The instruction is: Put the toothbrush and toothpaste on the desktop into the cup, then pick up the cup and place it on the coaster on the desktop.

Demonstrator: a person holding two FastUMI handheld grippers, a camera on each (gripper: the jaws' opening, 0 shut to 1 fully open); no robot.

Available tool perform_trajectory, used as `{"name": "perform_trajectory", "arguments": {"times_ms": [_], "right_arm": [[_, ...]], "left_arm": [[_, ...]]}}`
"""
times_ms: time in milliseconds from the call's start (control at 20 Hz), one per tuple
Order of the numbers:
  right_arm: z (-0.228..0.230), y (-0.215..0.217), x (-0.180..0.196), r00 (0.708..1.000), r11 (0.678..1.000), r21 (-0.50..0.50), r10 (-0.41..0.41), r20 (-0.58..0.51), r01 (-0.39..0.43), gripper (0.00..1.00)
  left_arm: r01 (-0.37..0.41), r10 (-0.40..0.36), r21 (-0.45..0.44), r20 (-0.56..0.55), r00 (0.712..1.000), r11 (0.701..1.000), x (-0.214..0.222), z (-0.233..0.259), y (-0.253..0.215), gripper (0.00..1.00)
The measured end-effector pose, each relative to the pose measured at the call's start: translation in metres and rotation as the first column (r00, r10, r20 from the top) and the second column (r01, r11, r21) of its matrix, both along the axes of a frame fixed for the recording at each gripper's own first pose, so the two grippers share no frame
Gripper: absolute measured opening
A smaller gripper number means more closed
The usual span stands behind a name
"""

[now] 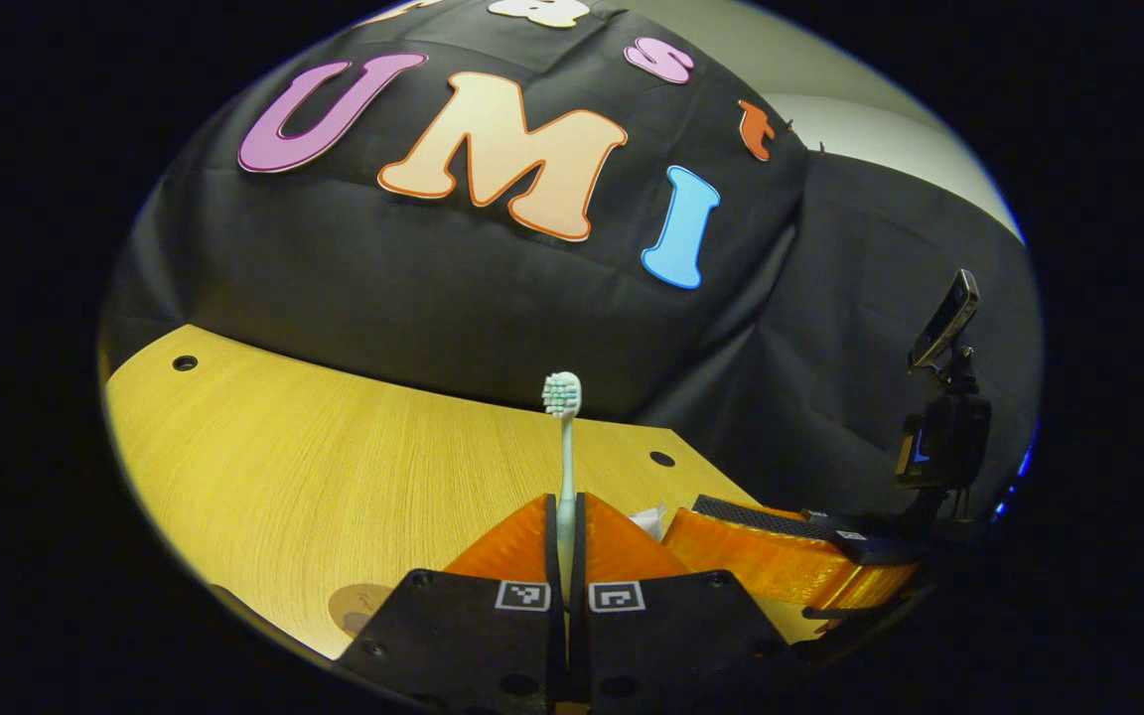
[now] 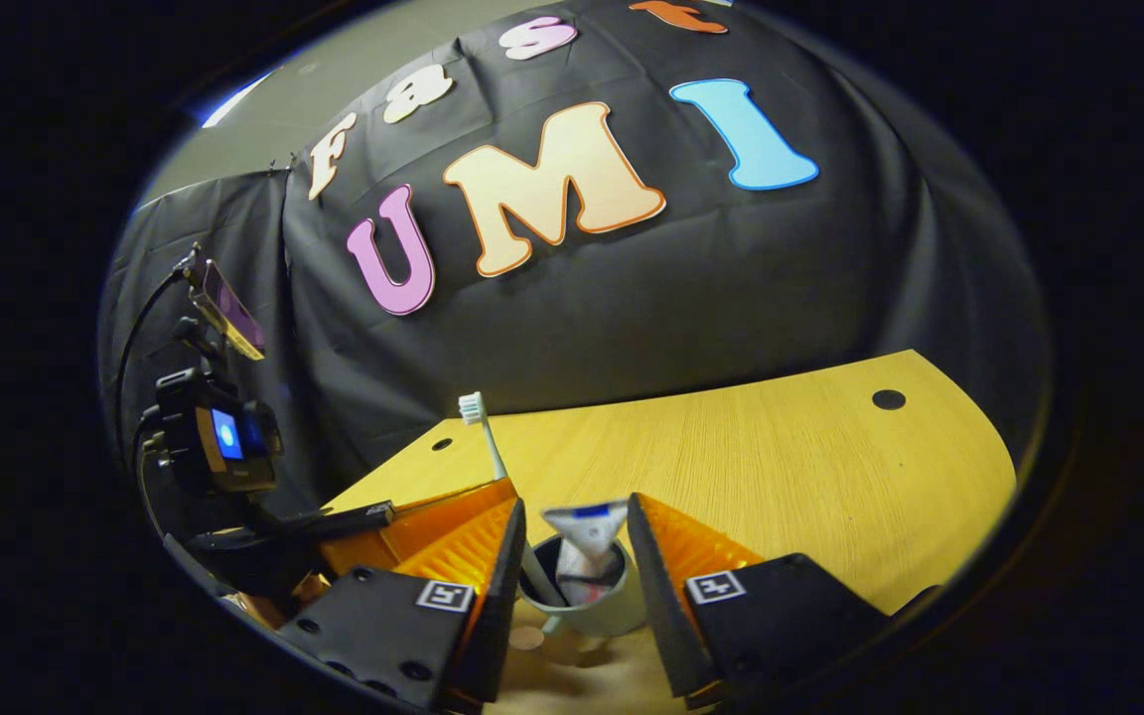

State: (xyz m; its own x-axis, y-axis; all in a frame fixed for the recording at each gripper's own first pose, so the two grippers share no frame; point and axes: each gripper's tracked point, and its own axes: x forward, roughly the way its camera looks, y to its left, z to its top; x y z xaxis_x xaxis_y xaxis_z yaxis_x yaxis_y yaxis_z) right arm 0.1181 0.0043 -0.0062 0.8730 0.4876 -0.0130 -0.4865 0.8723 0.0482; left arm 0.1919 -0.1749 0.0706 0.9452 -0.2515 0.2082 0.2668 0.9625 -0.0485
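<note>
A pale green toothbrush (image 1: pixel 564 437) stands upright with its bristle head on top, and my left gripper (image 1: pixel 567 501) is shut on its handle. In the right gripper view the toothbrush (image 2: pixel 488 437) slants down past the left gripper (image 2: pixel 453 511) into a light cup (image 2: pixel 587 616). A white toothpaste tube (image 2: pixel 587 541) stands in that cup. My right gripper (image 2: pixel 577 506) is open, with one finger on each side of the cup and not touching it. The right gripper (image 1: pixel 790 556) lies just right of the left one. A round brown coaster (image 1: pixel 358 606) lies low at the left.
The wooden desktop (image 2: pixel 781 467) has small dark holes (image 2: pixel 888 399) near its far corners. A camera on a stand (image 1: pixel 939 437) with a phone (image 1: pixel 944 318) above it stands at the table's side; the camera (image 2: pixel 219 437) also shows at the left of the right gripper view.
</note>
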Motion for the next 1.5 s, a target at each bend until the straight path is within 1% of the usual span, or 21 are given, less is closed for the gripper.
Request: {"name": "perform_trajectory", "arguments": {"times_ms": [50,100,150,200,250,300,350,400,450,650,700,750,800,850,900,950,1050,1100,1250,1350,1500], "right_arm": [[0.001,-0.005,-0.002,1.0,1.0,0.002,-0.008,0.003,0.008,0.7],[0.002,-0.013,-0.003,1.0,1.0,0.002,-0.027,0.005,0.027,0.81],[0.003,-0.022,-0.003,0.999,0.999,0.008,-0.045,0.006,0.045,0.77],[0.005,-0.03,-0.003,0.998,0.998,0.017,-0.061,0.006,0.06,0.83],[0.005,-0.039,-0.004,0.997,0.997,0.025,-0.079,0.002,0.079,0.84],[0.004,-0.048,-0.007,0.995,0.995,0.029,-0.099,-0.006,0.099,0.89],[0.001,-0.056,-0.006,0.993,0.992,0.03,-0.121,-0.015,0.121,0.89],[0.0,-0.063,-0.007,0.99,0.99,0.032,-0.137,-0.022,0.137,0.95],[-0.002,-0.069,-0.008,0.988,0.988,0.036,-0.15,-0.028,0.15,0.95],[-0.011,-0.086,-0.014,0.982,0.981,0.051,-0.185,-0.05,0.187,0.95],[-0.013,-0.09,-0.016,0.98,0.98,0.05,-0.192,-0.057,0.195,0.95],[-0.015,-0.093,-0.016,0.978,0.978,0.053,-0.198,-0.062,0.201,0.95],[-0.016,-0.095,-0.016,0.977,0.977,0.057,-0.202,-0.068,0.206,0.95],[-0.018,-0.097,-0.018,0.976,0.976,0.063,-0.206,-0.074,0.21,0.95],[-0.017,-0.098,-0.018,0.975,0.975,0.068,-0.207,-0.076,0.213,0.95],[-0.017,-0.098,-0.019,0.975,0.974,0.072,-0.208,-0.076,0.214,0.95],[-0.015,-0.097,-0.021,0.976,0.974,0.081,-0.204,-0.078,0.21,0.95],[-0.014,-0.096,-0.022,0.976,0.975,0.087,-0.2,-0.084,0.207,0.95],[-0.011,-0.09,-0.028,0.975,0.974,0.107,-0.185,-0.12,0.198,0.95],[-0.008,-0.086,-0.031,0.974,0.974,0.111,-0.183,-0.135,0.199,0.95],[-0.007,-0.071,-0.036,0.973,0.979,0.084,-0.169,-0.159,0.184,0.95]], "left_arm": [[0.001,-0.001,0.0,-0.005,1.0,1.0,0.0,0.0,0.001,0.0],[0.001,-0.001,0.001,-0.008,1.0,1.0,0.0,-0.002,0.001,0.0],[0.0,0.0,0.005,-0.009,1.0,1.0,-0.001,-0.003,0.0,0.0],[0.001,-0.001,0.009,-0.01,1.0,1.0,0.0,-0.003,-0.001,0.0],[0.0,0.0,0.014,-0.01,1.0,1.0,0.001,-0.004,-0.001,0.0],[-0.003,0.003,0.018,-0.013,1.0,1.0,0.002,-0.005,-0.001,0.0],[-0.008,0.009,0.022,-0.019,1.0,1.0,0.003,-0.006,-0.001,0.0],[-0.022,0.022,0.023,-0.025,0.999,1.0,0.004,-0.008,0.001,0.0],[-0.035,0.036,0.022,-0.023,0.999,0.999,0.003,-0.008,0.003,0.0],[-0.033,0.035,0.053,-0.043,0.998,0.998,0.002,-0.015,0.0,0.06],[-0.03,0.033,0.064,-0.055,0.998,0.997,0.001,-0.019,0.0,0.17],[-0.029,0.033,0.073,-0.063,0.997,0.997,-0.003,-0.021,0.0,0.31],[-0.028,0.033,0.079,-0.066,0.997,0.997,-0.003,-0.023,0.0,0.42],[-0.029,0.034,0.083,-0.065,0.997,0.996,-0.005,-0.024,0.0,0.6],[-0.032,0.038,0.086,-0.063,0.997,0.996,-0.007,-0.025,-0.001,0.64],[-0.033,0.038,0.089,-0.059,0.998,0.996,-0.009,-0.024,-0.001,0.64],[-0.048,0.053,0.093,-0.056,0.997,0.994,-0.016,-0.025,0.003,0.77],[-0.066,0.071,0.094,-0.051,0.996,0.993,-0.019,-0.025,0.008,0.87],[-0.126,0.132,0.103,-0.056,0.99,0.987,-0.035,-0.025,0.028,0.94],[-0.172,0.179,0.103,-0.064,0.982,0.98,-0.049,-0.026,0.047,0.95],[-0.217,0.224,0.083,-0.094,0.97,0.973,-0.068,-0.031,0.075,0.94]]}}
